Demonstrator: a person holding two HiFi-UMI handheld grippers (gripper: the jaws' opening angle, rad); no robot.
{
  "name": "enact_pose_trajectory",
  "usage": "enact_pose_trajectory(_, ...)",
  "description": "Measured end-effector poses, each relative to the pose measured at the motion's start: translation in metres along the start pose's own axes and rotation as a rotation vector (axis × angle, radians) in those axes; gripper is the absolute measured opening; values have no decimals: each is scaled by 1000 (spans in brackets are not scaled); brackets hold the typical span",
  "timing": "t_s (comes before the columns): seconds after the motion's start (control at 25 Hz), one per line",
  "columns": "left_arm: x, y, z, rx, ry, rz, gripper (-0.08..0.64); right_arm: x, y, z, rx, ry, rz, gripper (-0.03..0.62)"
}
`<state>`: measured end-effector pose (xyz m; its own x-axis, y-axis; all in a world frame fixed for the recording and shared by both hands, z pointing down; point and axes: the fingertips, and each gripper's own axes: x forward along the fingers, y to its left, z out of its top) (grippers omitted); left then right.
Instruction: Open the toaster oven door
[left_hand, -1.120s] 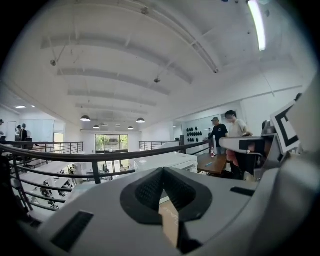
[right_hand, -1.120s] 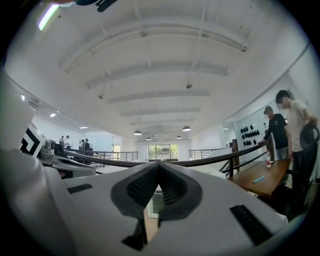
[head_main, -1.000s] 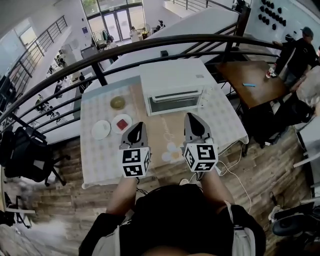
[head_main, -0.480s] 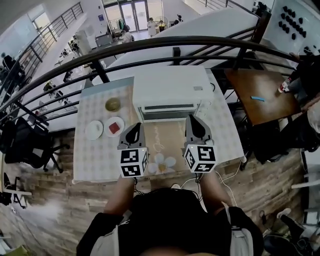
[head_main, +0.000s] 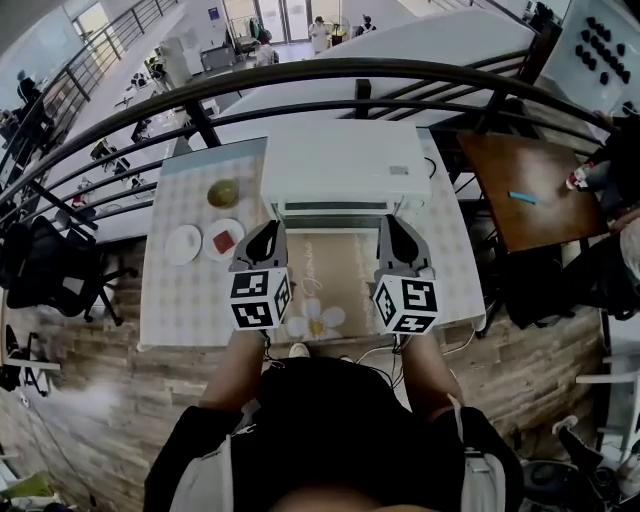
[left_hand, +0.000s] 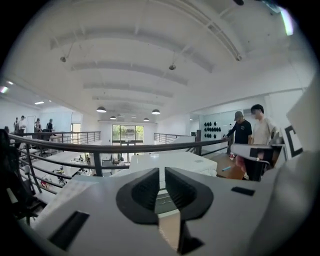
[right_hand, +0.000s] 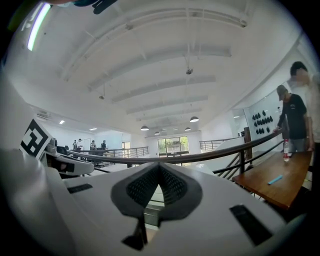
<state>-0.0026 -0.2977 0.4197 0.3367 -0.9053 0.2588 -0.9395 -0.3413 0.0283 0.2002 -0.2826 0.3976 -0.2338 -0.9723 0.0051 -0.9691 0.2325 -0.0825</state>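
The white toaster oven (head_main: 345, 165) stands at the back of the checked table (head_main: 180, 300), its door (head_main: 335, 212) closed and facing me. My left gripper (head_main: 268, 233) hovers just in front of the door's left end, jaws shut and empty. My right gripper (head_main: 390, 226) is level with it in front of the door's right end, also shut with nothing in it. In the left gripper view the oven (left_hand: 172, 162) shows just beyond the closed pads (left_hand: 147, 189). In the right gripper view the pads (right_hand: 172, 187) meet at their tips.
A green bowl (head_main: 222, 192), a white plate (head_main: 183, 244) and a plate with something red (head_main: 226, 240) sit left of the oven. A flowered mat (head_main: 320, 295) lies under the grippers. A dark railing (head_main: 350, 75) runs behind the table. A brown table (head_main: 515, 190) stands at right.
Both grippers have moved forward and now sit close to the oven's front. The head view has tilted further down over the table. The jaws stay shut.
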Motion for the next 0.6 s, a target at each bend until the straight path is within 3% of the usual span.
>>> enact_pose_trajectory(0.08,7,0,-1,-8,8,-20,141,0,-6,1,6,-4,-20,3)
enact_pose_trajectory(0.12,11,-1,-3,-1,16,-25,166,0,-9,1,14,-5,-30,3)
enact_pose_trajectory(0.44,48,20,-27,10,123,12,170,-4,-15,-12,24,15,-75,3)
enact_pose_trajectory(0.6,72,35,-41,-21,186,11,170,-9,-23,-14,31,20,-116,3)
